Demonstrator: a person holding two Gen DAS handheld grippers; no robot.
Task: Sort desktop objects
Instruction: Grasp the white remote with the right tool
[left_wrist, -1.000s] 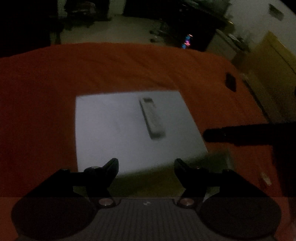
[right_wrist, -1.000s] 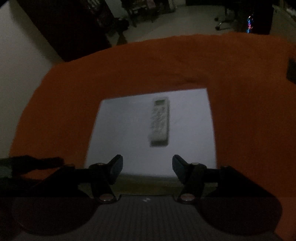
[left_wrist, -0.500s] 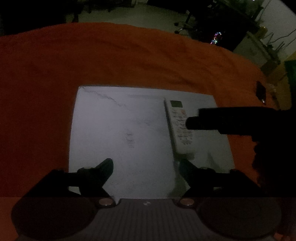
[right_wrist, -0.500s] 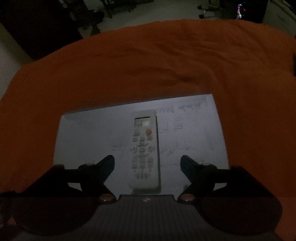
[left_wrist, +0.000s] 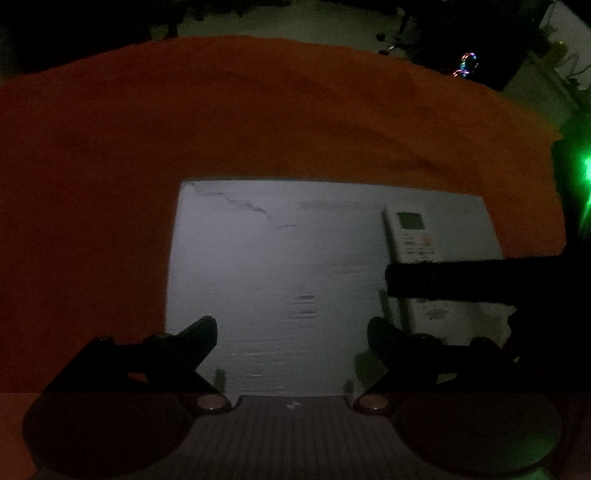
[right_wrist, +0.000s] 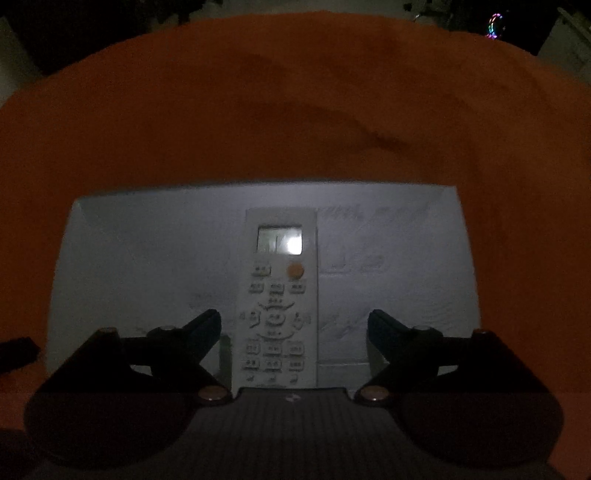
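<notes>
A white remote control with a small screen and an orange button lies lengthwise on a white sheet of paper. My right gripper hovers low over it, jaws still opening, the remote between the fingers with clear gaps on both sides. My left gripper hangs over the bare paper, jaws also opening, nothing between them. In the left wrist view the remote shows at the right, partly hidden by a dark finger of the right gripper.
An orange cloth covers the table around the paper. Beyond its far edge lie a dim floor and dark furniture with small coloured lights. A green light glares at the right edge of the left wrist view.
Both grippers came down closer to the paper and widened their jaws. The remote now lies between the right gripper's fingers. The right gripper's finger reaches further across the left wrist view.
</notes>
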